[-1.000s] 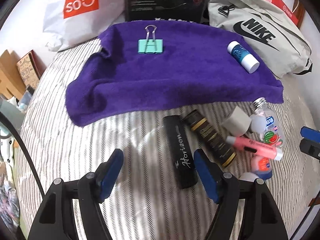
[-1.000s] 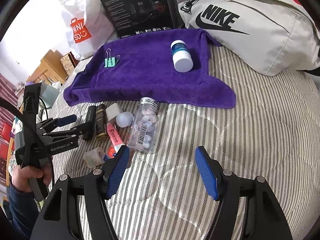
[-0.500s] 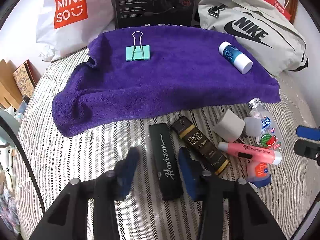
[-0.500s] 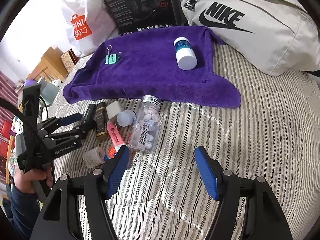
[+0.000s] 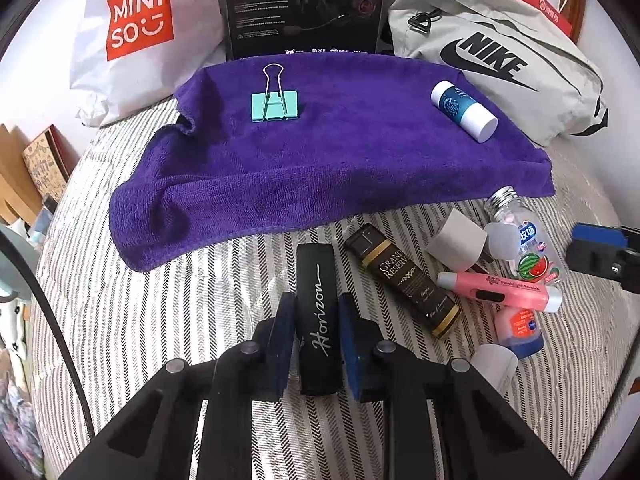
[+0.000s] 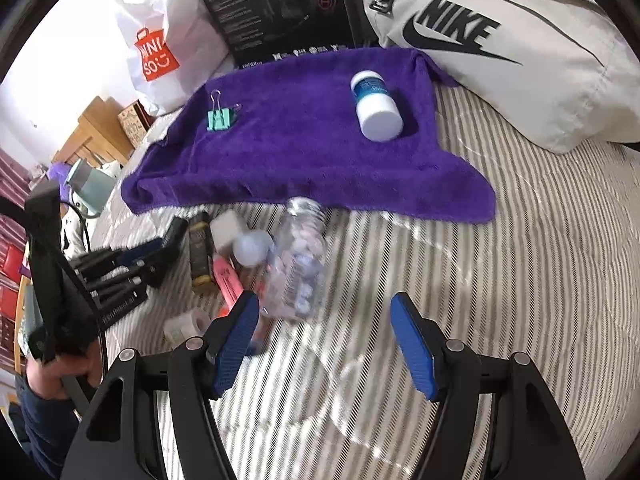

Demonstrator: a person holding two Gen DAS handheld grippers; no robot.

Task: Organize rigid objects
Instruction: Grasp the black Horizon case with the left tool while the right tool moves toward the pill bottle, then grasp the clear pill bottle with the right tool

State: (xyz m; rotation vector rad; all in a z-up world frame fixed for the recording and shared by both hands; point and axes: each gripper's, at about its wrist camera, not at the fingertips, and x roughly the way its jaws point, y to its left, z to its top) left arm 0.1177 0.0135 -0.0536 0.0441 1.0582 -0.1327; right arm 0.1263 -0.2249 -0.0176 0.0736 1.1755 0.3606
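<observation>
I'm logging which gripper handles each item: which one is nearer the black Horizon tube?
Left. The left gripper has just closed on the black Horizon tube; the right gripper hangs open off to the side, past the clutter.

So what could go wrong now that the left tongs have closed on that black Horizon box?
The left tongs have just been closing and now pinch the black Horizon box near its closer end, so it may tip or slip when lifted. The Grand Reserve box lies close beside it and could get nudged into the pink highlighter.
</observation>
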